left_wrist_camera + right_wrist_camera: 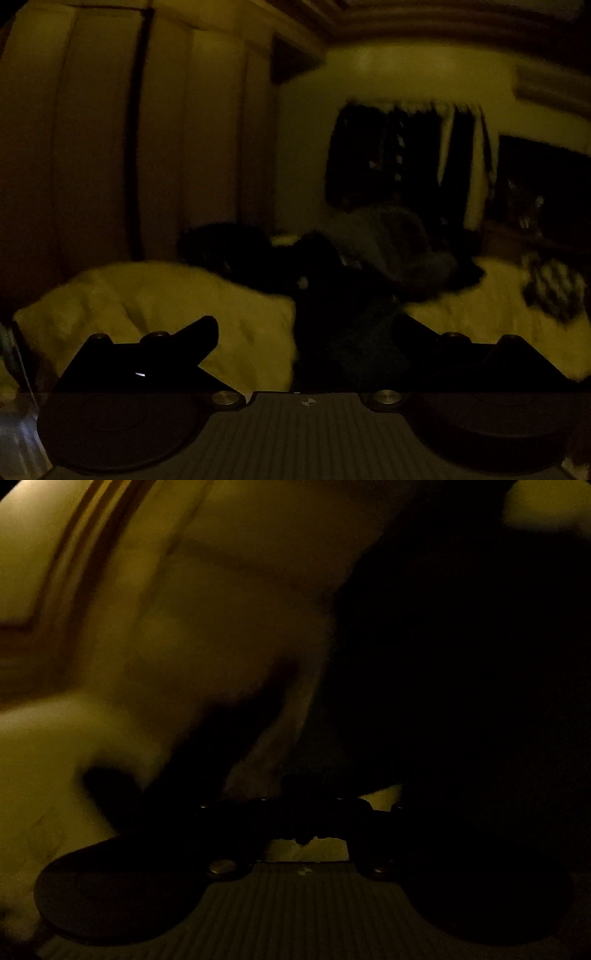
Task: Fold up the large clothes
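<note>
Folding barely begun: dark garment (343, 332) bunched at centre on the yellow bed (155, 295). Left gripper (306, 328) spread around cloth; right gripper (306, 808) closed, grip unclear.

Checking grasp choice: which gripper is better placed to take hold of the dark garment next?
Left, probably: the left gripper is open with the garment between its fingers. The right gripper is shut; its view is too dark to show any hold.
</note>
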{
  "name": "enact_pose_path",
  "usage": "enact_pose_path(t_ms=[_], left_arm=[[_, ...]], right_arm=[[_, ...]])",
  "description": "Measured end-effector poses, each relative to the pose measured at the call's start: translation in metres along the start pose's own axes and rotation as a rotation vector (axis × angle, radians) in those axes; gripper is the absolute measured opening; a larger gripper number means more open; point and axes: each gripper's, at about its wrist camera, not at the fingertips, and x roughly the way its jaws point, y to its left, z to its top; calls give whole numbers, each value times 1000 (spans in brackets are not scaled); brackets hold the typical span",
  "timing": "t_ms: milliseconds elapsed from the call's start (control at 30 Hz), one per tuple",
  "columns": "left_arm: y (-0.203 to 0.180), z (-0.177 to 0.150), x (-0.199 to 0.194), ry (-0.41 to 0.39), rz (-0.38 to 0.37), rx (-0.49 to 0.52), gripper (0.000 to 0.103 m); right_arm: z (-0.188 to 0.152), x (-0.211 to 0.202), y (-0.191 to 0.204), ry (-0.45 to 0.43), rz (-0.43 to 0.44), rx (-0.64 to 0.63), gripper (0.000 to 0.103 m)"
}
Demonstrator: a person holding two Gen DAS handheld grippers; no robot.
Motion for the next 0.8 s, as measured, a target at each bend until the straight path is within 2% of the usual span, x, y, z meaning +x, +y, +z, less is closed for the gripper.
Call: enact_pose_path(t_ms=[67, 100, 133, 200, 300, 333, 367, 433, 500, 533, 600, 667, 700, 733, 800], left_arm=[[-1, 10, 15, 76, -23, 60, 103], [-6, 12, 24, 98, -42, 101, 103], [-13, 11, 32, 97, -62, 139, 103], [-31, 8, 52, 94, -82, 232, 103], [-58, 3, 90, 92, -81, 353, 103], [-66, 1, 103, 99, -77, 373, 103], [-71, -1, 120, 116, -86, 390, 103], [-80, -5, 155, 165, -75, 392, 103], [-82, -5, 187, 229, -62, 364, 103], [-84, -5, 198, 242, -63, 347, 103], [-87, -7, 216, 247, -85, 331, 103], [-96, -14, 236, 301, -47, 390, 103], [-100, -20, 245, 324, -4, 421, 103], [-102, -26, 251, 336, 10, 439, 103], [-100, -38, 258, 375, -8, 432, 103]], right_arm=[[-13, 14, 4, 78, -90, -43, 18], [-14, 14, 2, 86, -120, -60, 27], [-11, 5, -3, 55, -176, -75, 34], [3, -22, -13, -70, -268, -65, 54], [31, -81, -24, -287, -404, -39, 68], [43, -104, -28, -361, -505, -46, 72], [50, -120, -30, -401, -593, -74, 78], [65, -151, -34, -479, -782, -158, 79], [73, -172, -46, -516, -906, -196, 84], [79, -188, -59, -536, -948, -158, 86], [75, -209, -86, -551, -939, -60, 85], [77, -215, -123, -563, -928, 60, 80], [76, -217, -140, -541, -913, 109, 73], [59, -215, -149, -516, -902, 133, 71], [51, -203, -167, -451, -903, 131, 65]])
